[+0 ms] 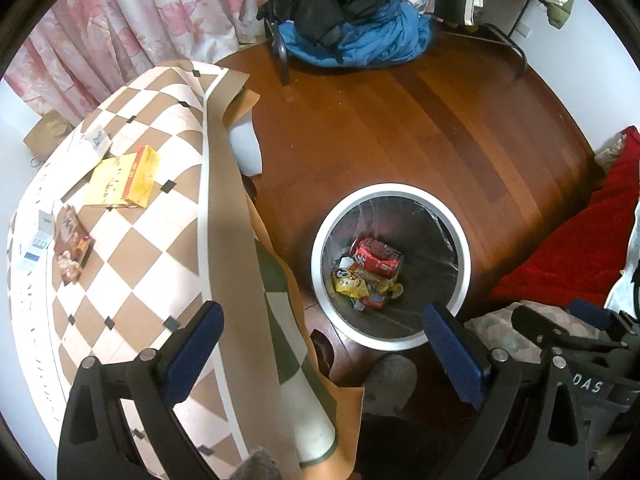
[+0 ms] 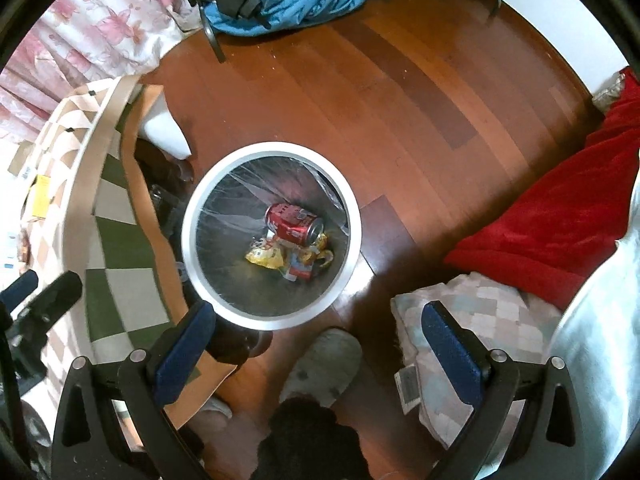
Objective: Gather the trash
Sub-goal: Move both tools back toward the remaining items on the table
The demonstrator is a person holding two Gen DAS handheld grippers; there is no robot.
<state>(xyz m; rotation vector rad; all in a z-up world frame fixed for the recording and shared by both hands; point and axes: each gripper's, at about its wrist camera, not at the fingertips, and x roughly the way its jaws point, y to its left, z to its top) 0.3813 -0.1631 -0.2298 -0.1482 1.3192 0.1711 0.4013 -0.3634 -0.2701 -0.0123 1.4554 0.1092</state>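
A round white-rimmed trash bin (image 1: 318, 256) (image 2: 188, 240) with a clear liner stands on the wooden floor. Inside lie a crushed red can (image 1: 376, 258) (image 2: 294, 224) and yellow snack wrappers (image 1: 352, 282) (image 2: 266, 256). On the checked tablecloth (image 1: 160, 216) rest a yellow box (image 1: 124, 178), a dark red snack packet (image 1: 72, 244) and small white-and-blue cartons (image 1: 38, 240). My left gripper (image 1: 322, 350) hangs open over the table's edge, nothing between its blue pads. My right gripper (image 2: 318, 354) is open above the bin's near side, empty; it also shows at the left wrist view's right edge.
A grey slipper (image 2: 322, 364) on a person's foot sits just below the bin. A patterned cushion (image 2: 480, 312) and red blanket (image 2: 560, 232) lie at right. Blue and black clothes (image 1: 352, 32) are heaped by a rack's legs at the back. Pink floral curtains (image 1: 120, 20) hang behind the table.
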